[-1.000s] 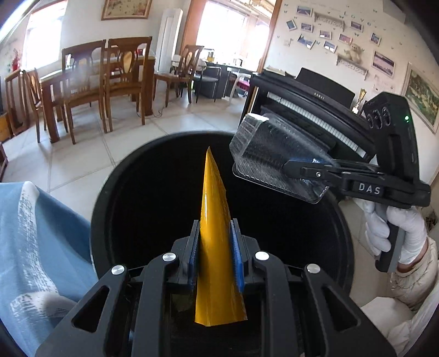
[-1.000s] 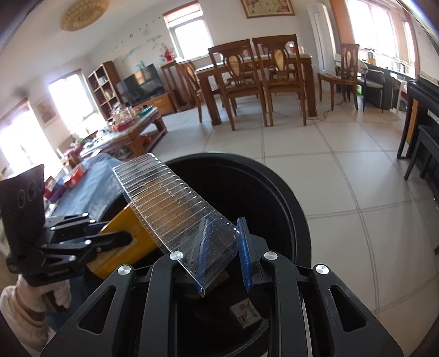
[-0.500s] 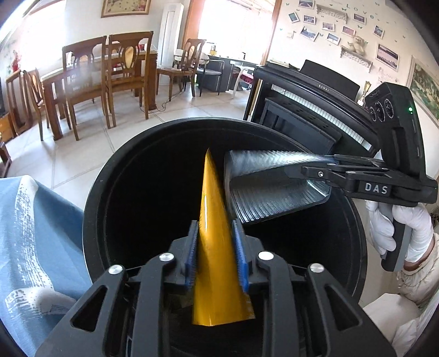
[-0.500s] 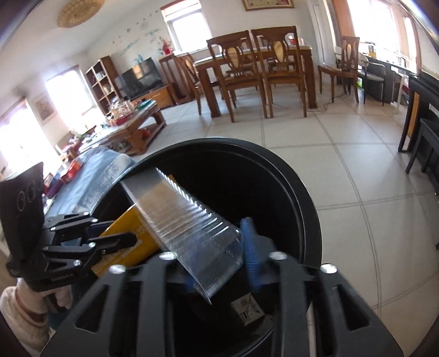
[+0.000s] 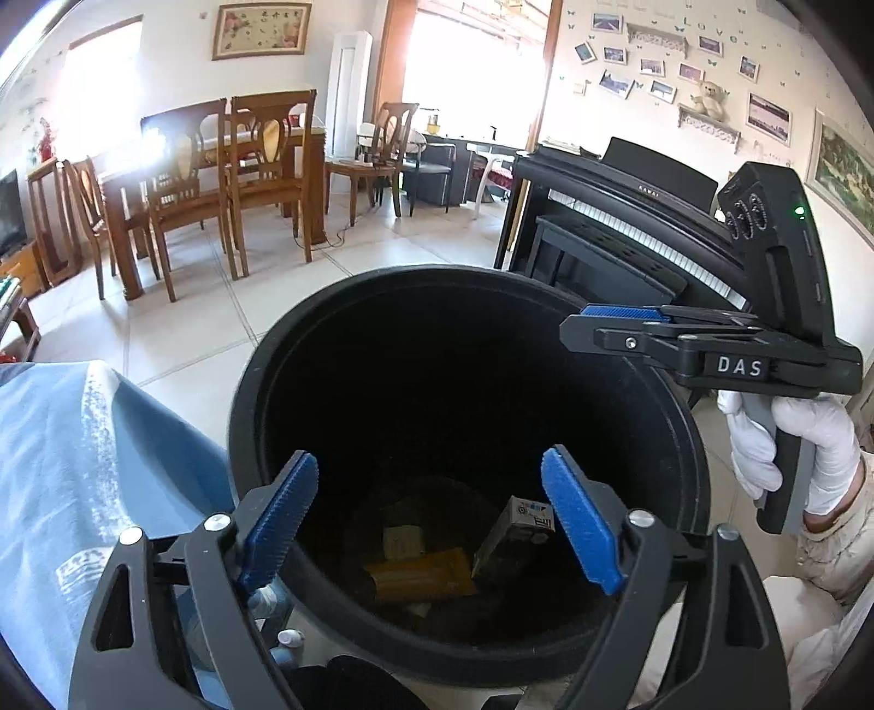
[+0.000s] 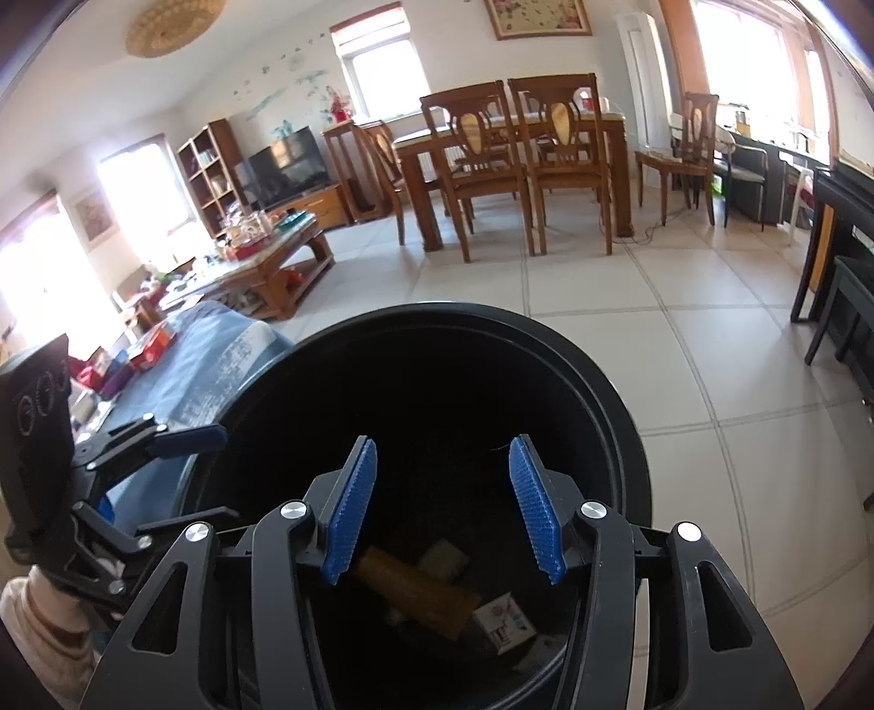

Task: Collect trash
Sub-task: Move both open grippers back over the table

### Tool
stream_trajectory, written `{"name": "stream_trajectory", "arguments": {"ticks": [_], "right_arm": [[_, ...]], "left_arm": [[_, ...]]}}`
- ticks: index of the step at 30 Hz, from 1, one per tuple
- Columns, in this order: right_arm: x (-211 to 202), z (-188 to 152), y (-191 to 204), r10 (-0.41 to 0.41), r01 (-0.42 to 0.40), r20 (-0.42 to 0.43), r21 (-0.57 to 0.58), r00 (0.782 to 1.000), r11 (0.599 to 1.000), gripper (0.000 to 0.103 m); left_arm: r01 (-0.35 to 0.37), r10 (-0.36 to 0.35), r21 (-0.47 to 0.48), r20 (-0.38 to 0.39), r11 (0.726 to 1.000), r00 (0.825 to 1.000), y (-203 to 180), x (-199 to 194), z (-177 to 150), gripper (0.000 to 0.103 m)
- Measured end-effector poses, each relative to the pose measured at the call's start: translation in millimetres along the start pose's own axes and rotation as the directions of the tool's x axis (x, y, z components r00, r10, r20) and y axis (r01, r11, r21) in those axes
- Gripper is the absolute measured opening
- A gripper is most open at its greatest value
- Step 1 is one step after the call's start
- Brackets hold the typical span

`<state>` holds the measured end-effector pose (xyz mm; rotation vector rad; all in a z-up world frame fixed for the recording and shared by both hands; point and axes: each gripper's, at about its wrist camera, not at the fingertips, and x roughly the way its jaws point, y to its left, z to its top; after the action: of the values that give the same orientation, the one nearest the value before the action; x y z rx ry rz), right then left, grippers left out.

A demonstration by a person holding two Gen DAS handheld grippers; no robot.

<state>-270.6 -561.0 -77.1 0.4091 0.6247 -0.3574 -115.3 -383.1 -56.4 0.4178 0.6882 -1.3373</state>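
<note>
"DAS" in white capitals on the black side plate of the right gripper (image 5: pixel 617 327), seen from the left wrist view. "KAWAI" in small pale letters on the dark front of the piano (image 5: pixel 650 191), just legible. "LOVE" spelled in spaced letters high on the wall (image 5: pixel 704 24) above the photo frames, faint. Printed marks and a round logo on the small carton (image 5: pixel 516 527) lying in the black bin (image 5: pixel 257 382): too small to read. Printing on the same carton in the right wrist view also unreadable. No numbers legible anywhere.
</note>
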Motion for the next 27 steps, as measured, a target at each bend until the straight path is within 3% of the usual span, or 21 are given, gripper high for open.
{"name": "stream_trajectory", "arguments": {"ticks": [9, 17, 27], "right_arm": [[-3, 9, 32, 0.024, -0.023, 0.021, -0.017, 1.0, 1.0, 0.081], [5, 24, 84, 0.112, -0.111, 0.019, -0.061, 0.994, 0.992, 0.096], [34, 37, 175, 0.222, -0.229, -0.06, -0.146, 0.973, 0.962, 0.098]], "left_arm": [[-0.024, 0.025, -0.02, 0.053, 1.0, 0.998, 8, -35, -9, 0.098], [-0.081, 0.089, -0.079, 0.108, 0.994, 0.99, 30, -78, -28, 0.098], [-0.181, 0.217, -0.219, 0.151, 0.959, 0.965, 84, -135, -63, 0.098]]}}
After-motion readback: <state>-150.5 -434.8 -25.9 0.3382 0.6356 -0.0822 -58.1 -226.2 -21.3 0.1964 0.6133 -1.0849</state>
